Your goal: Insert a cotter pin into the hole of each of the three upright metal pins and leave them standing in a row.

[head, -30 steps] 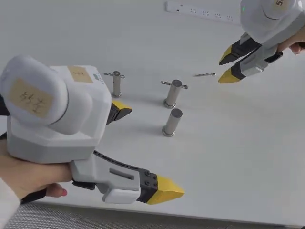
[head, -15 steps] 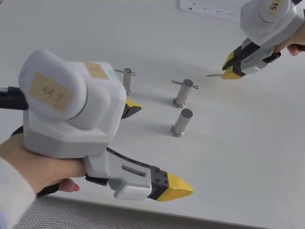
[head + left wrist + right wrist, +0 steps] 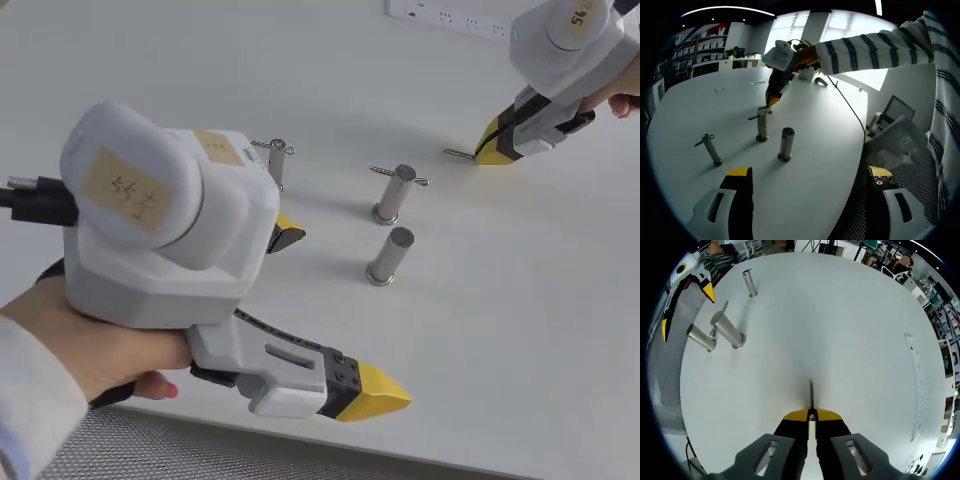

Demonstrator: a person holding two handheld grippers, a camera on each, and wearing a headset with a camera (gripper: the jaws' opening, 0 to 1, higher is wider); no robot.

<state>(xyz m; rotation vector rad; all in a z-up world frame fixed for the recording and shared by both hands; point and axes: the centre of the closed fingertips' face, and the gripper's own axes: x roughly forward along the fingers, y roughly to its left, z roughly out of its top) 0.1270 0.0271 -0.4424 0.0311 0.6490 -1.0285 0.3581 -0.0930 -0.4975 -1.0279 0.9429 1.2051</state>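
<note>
At the head view's upper right the right gripper (image 3: 492, 153) clamps a thin silver cotter pin (image 3: 458, 153), which probably next needs aligning with the hole of the bare grey steel upright pin (image 3: 389, 256) mid-frame, while the left gripper (image 3: 338, 312) hangs open.

Three short silver steel pins stand upright on their flanged bases on the white desk. The left pin (image 3: 277, 168) has the first cotter (image 3: 271, 146) pushed crosswise through the hole near its top. The middle pin (image 3: 392, 198) carries the second cotter (image 3: 398, 176) the same way. The bare pin (image 3: 389, 256) stands just in front of the middle pin, nearer the person, with nothing through it, so the three make a bent line, not a straight row. The loose cotter (image 3: 811, 394), thin and straight, is well apart from them, one end nipped between the closed tips of the right tool (image 3: 811, 416), low at the desk.
</note>
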